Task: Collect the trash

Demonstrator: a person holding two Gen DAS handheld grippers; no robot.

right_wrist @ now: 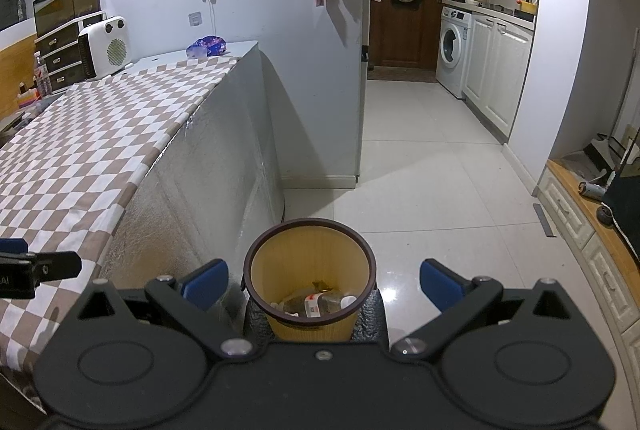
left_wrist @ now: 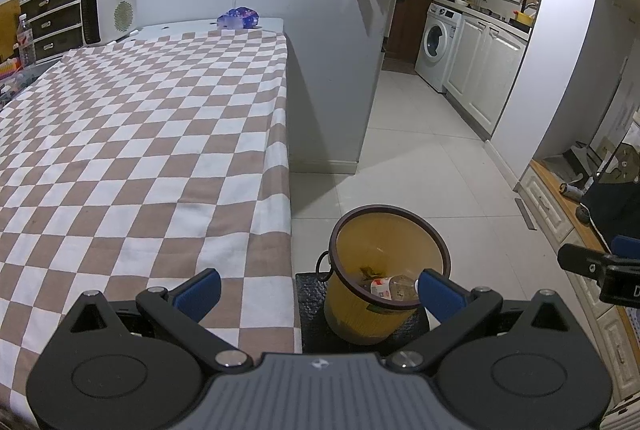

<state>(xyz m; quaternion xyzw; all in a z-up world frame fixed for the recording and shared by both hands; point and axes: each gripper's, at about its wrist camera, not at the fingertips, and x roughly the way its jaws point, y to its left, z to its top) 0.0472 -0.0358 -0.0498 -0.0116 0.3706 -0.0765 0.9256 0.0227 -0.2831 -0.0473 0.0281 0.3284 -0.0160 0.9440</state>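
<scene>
A yellow trash bin with a dark rim stands on a black mat on the floor beside the table; it also shows in the right wrist view. Inside lie a plastic bottle with a white-red label and some scraps; the bottle also shows in the right wrist view. My left gripper is open and empty, over the table's edge and the bin. My right gripper is open and empty, right above the bin. The right gripper shows at the right edge of the left wrist view.
A table with a brown-white checkered cloth fills the left. At its far end stand a white heater and a purple bag. A tiled floor leads to a kitchen with a washing machine. A low wooden cabinet runs along the right.
</scene>
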